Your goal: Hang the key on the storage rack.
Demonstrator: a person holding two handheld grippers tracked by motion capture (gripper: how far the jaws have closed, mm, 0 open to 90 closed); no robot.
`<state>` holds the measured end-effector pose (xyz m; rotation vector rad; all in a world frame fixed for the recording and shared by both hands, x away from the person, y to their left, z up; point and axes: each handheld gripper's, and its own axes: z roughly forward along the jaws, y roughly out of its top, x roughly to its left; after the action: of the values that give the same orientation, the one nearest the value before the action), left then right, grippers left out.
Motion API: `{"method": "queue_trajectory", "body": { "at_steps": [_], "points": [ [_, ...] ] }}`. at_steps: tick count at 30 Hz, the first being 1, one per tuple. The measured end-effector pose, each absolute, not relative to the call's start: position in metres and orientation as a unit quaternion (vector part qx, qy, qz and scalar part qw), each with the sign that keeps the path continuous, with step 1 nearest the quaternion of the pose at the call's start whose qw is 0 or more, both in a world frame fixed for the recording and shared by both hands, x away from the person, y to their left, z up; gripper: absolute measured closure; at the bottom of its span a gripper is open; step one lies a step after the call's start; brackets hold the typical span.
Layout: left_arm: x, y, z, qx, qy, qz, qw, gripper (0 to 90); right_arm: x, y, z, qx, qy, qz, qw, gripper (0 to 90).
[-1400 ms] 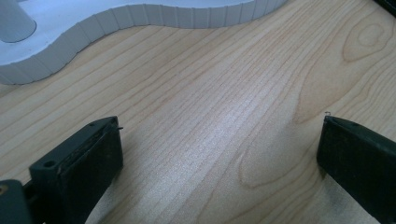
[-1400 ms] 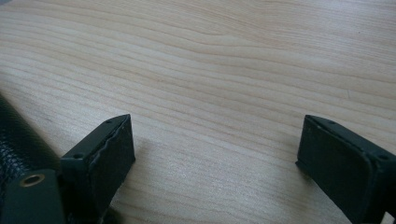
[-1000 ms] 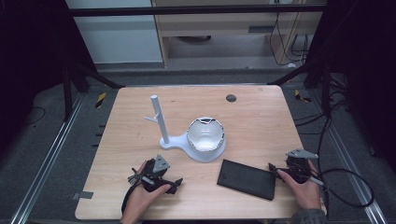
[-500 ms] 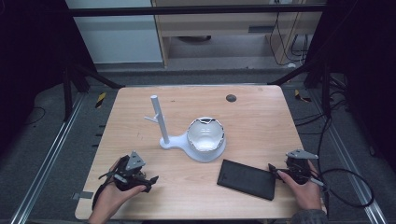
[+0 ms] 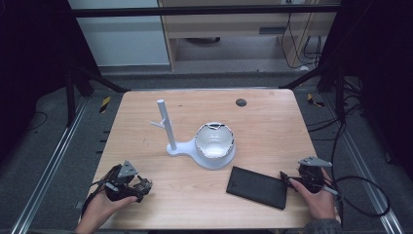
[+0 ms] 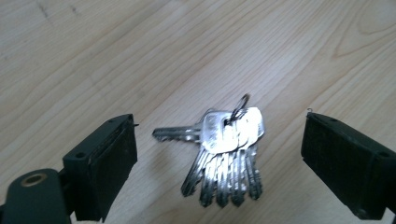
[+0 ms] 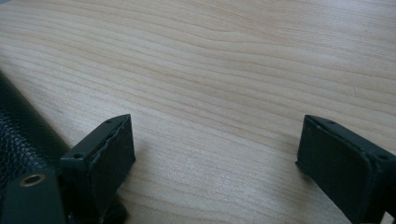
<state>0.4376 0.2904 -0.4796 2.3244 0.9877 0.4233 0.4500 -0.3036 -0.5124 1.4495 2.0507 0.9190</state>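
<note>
Left gripper (image 6: 219, 158): jaws spread wide, empty, poised low over the table (image 5: 272, 126) at its near left corner, also seen in the high view (image 5: 127, 183) in the person's left hand (image 5: 100, 209). Between the jaws, lying flat on the wood and untouched: a bunch of keys (image 6: 226, 149), silver, several blades fanned toward the camera and one pointing off to the side, all joined on a small wire ring (image 6: 239, 108) standing up at the heads. Right gripper (image 7: 215, 158): jaws likewise spread, holding nothing, bare wood between them; in the high view it rests at the near right edge (image 5: 308, 178), just beside a black leather-grained wallet (image 5: 257, 186), whose edge shows at the left of the right gripper view (image 7: 18, 135). Middle of the table: a white stand (image 5: 165, 124) with an upright post and short side pegs, its base joined to a white bowl-shaped dish (image 5: 214, 141), which looks empty. Far side: a small dark round spot (image 5: 240, 102). Status, as judged: the work is at its start; keys lined up for a pinch but not yet gripped or lifted. Remaining: close on the keys, raise them, and carry them probably to a peg or the dish; the wallet not yet handled.
</note>
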Motion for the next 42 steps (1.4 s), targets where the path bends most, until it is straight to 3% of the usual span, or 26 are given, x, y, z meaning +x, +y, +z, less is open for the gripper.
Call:
{"method": "queue_trajectory", "body": {
  "at_steps": [11,28,33,36,42],
  "points": [
    [0.441,0.291,-0.482,0.885,0.328,0.147,0.296,16.6,0.449,-0.304,-0.512,0.526,0.747,0.334,0.231,11.1],
    [0.453,0.289,-0.490,0.892,0.326,0.129,0.286,21.5,0.448,-0.303,-0.512,0.526,0.747,0.335,0.229,11.2],
    [0.446,0.289,-0.486,0.894,0.332,0.111,0.278,39.1,0.448,-0.303,-0.512,0.527,0.747,0.335,0.230,11.2],
    [0.443,0.288,-0.483,0.894,0.339,0.110,0.273,44.8,0.448,-0.303,-0.512,0.526,0.747,0.335,0.230,11.2],
    [0.441,0.288,-0.481,0.890,0.356,0.111,0.262,67.2,0.448,-0.303,-0.512,0.526,0.747,0.335,0.230,11.2]
  ]
}}
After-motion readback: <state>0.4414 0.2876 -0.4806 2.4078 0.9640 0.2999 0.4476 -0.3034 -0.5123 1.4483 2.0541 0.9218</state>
